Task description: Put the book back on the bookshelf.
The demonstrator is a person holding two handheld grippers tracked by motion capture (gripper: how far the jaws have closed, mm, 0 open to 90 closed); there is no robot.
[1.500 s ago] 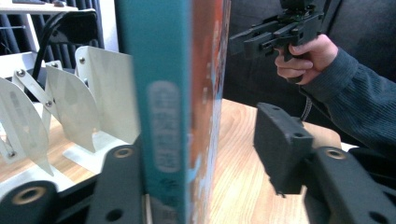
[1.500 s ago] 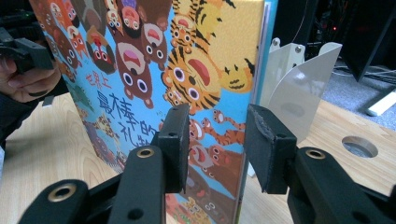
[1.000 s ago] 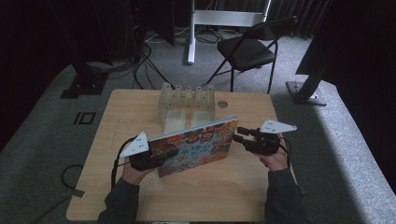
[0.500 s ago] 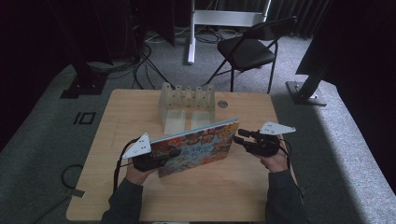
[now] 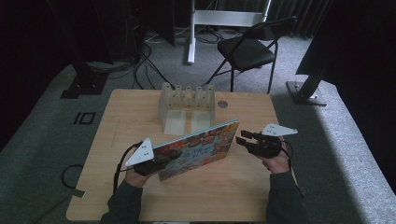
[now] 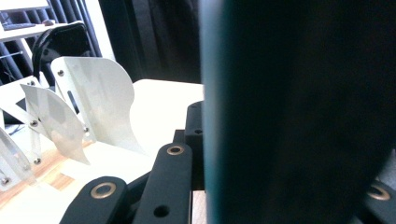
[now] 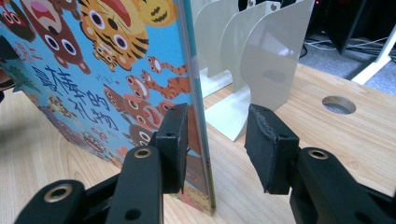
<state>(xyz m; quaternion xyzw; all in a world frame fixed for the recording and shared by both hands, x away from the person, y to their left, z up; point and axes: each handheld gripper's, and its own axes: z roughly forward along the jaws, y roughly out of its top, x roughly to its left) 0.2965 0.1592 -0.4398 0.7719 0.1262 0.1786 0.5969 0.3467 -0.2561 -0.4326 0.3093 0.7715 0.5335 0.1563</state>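
The picture book (image 5: 198, 149) stands on edge on the worktop (image 5: 116, 116), just before the white rack (image 5: 187, 105). The left tongs (image 5: 170, 155), just closed, clamp its near end; the right tongs (image 7: 215, 140) gape around its far edge without pinching. The book looks ready for filing; next, the right tongs must clench to steady it.

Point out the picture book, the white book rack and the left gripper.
picture book (image 5: 205, 147): high view, middle of its colourful front cover.
white book rack (image 5: 187, 100): high view, on its row of upright dividers.
left gripper (image 5: 172, 155): high view, at its jaw tips, which have just been closing on the book's left edge.
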